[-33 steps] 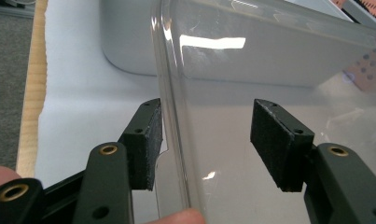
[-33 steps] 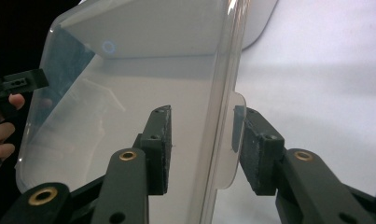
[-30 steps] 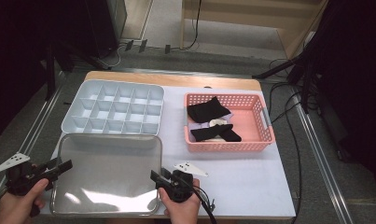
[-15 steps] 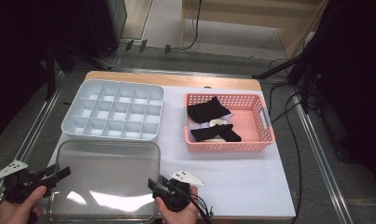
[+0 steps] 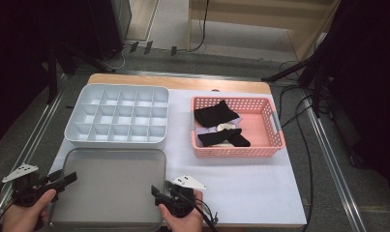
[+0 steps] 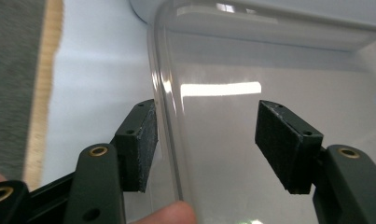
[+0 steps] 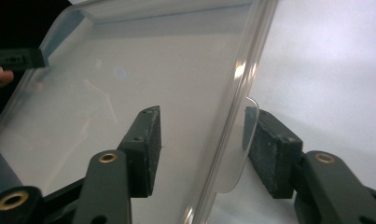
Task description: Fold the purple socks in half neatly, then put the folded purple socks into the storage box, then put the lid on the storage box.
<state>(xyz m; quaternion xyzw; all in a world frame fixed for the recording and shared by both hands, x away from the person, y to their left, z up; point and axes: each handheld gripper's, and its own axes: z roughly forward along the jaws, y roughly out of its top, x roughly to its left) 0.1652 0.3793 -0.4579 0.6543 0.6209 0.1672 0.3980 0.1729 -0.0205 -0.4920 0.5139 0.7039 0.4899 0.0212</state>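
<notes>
The clear plastic lid point(image 5: 110, 186) lies flat on the white table cover point(image 5: 250, 188), directly in front of the grey compartment tray point(image 5: 117, 116), its far edge just beside the tray's near wall and its near edge close to the table's front. The left gripper point(image 5: 69, 178) sits at the lid's left edge; in the left gripper view point(image 6: 206, 140) its jaws straddle the lid's raised rim point(image 6: 169, 126), one pad just outside the rim and the other well over the lid's inner face, with a gap on both sides, so they stand apart and press on nothing (they have just been opening). The right gripper point(image 5: 156, 192) sits at the lid's right edge near its front corner; in the right gripper view point(image 7: 202, 144) its jaws also stand apart on either side of the rim and the small tab point(image 7: 237, 154) that juts from it, the outer pad close to the tab, the inner one clear of the plastic, and they too have just been opening. To the right of the tray, well apart from the lid, stands a pink basket point(image 5: 275, 145) holding dark folded cloth pieces point(image 5: 214, 116) over something pale.
</notes>
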